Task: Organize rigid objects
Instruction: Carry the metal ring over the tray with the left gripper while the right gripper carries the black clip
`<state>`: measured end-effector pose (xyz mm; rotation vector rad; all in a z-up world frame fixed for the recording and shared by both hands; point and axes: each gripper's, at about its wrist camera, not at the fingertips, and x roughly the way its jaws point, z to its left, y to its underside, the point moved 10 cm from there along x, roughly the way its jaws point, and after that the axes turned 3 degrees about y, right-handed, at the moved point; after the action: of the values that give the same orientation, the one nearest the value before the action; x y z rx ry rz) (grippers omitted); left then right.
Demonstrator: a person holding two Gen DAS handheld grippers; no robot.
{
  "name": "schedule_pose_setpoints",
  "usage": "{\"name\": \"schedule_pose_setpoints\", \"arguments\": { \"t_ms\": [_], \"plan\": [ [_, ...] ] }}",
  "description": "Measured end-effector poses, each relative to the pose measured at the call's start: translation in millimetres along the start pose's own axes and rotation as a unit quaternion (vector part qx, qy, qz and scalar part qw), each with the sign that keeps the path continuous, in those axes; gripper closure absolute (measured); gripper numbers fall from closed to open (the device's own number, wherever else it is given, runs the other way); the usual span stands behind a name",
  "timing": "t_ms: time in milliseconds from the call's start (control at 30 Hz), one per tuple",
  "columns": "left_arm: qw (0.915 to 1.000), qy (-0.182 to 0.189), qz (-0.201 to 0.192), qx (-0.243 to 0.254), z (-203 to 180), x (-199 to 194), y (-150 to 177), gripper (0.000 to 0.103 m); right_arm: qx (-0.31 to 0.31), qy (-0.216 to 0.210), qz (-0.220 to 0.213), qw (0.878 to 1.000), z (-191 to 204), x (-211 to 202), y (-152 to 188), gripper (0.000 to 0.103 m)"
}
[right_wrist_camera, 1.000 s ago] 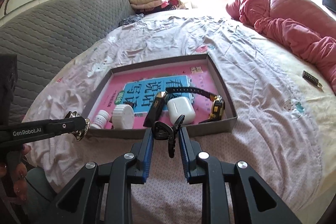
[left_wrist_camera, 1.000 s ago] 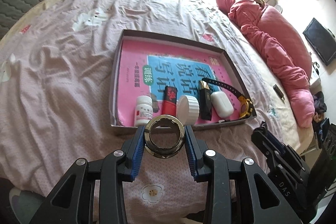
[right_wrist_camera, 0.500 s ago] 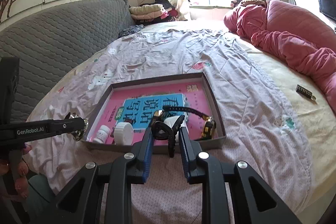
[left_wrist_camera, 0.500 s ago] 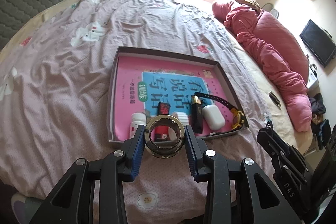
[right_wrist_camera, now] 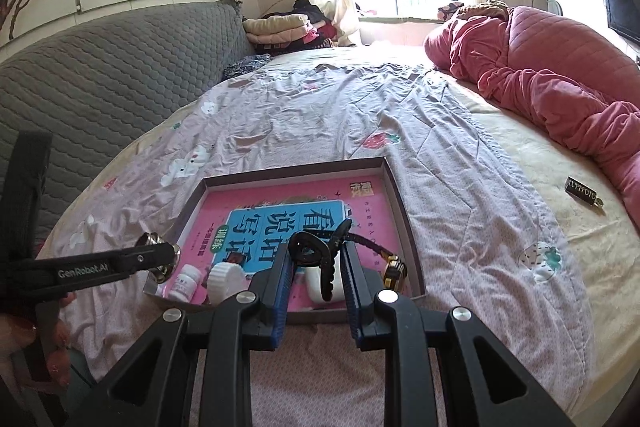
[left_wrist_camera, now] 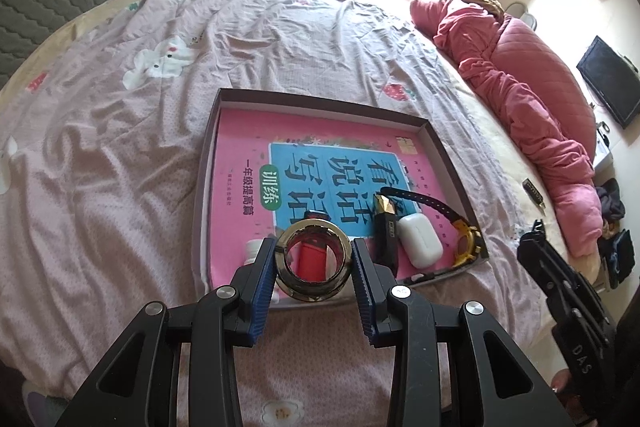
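Gripping a shiny metal ring (left_wrist_camera: 313, 257) between its blue pads, the left gripper (left_wrist_camera: 313, 263) sits low centre in its own view, fingers closed just to the ring's width, ring upright with its opening facing the camera. Through that opening a red object (left_wrist_camera: 313, 259) in the tray shows.

Tray (left_wrist_camera: 440, 147), a shallow dark-rimmed box, lies on the pink bedsheet (left_wrist_camera: 100, 167) just beyond the fingertips, mid-frame. Pink and blue booklet (left_wrist_camera: 320, 163) lines its floor. Along the near edge: black rectangular item (left_wrist_camera: 385, 231), white earbud case (left_wrist_camera: 420, 241), black-strapped watch with yellow body (left_wrist_camera: 466, 247).

Right wrist view: right gripper (right_wrist_camera: 318, 269) low centre, fingers pinched narrow on a black clip-like object (right_wrist_camera: 320, 255), which stands up between the pads. Exact kind of object not clear. Tray's near edge (right_wrist_camera: 312, 315) is directly past the fingertips. White pill bottle (right_wrist_camera: 185, 281) and white round cap (right_wrist_camera: 226, 281) sit at the tray's lower-left corner.

Left gripper also shows at left of this frame, ring at its tip beside that corner.

Small dark item (right_wrist_camera: 582, 193) lies on the bed at right, well apart from the tray.
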<state>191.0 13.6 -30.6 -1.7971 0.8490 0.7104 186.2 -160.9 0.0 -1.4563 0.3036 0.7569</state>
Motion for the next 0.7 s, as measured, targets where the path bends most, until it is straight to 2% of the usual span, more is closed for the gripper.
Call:
{"name": "schedule_pose_setpoints", "arguments": {
  "t_ms": [700],
  "plan": [
    [0.9994,-0.008,0.033,-0.005,14,59,-6,0.066,-0.019,0.007,0.035,0.999,2,51,3,0.078]
  ]
}}
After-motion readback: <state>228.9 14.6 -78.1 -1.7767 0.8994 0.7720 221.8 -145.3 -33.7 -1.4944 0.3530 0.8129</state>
